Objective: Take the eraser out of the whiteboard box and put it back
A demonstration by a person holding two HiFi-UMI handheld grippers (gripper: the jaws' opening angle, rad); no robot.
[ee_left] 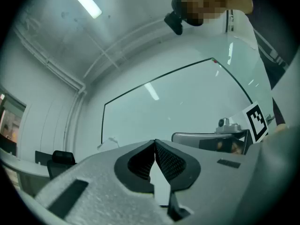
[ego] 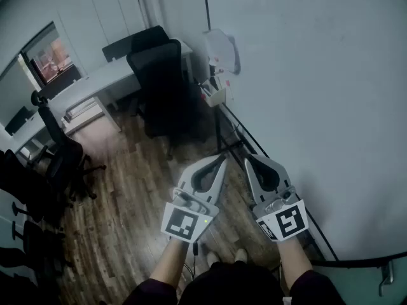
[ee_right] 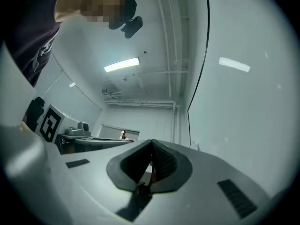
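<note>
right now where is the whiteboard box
In the head view, the whiteboard box sits upper centre against the whiteboard's edge, just right of the black office chair.

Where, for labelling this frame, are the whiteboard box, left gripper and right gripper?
whiteboard box (ego: 215, 96), head view, front wall.
left gripper (ego: 223, 159), head view, tips of its shut jaws.
right gripper (ego: 246, 157), head view, tips of its shut jaws.

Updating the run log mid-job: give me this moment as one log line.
left gripper: shut, empty | right gripper: shut, empty | whiteboard box: ahead of both grippers, untouched | step: pick not yet begun
</note>
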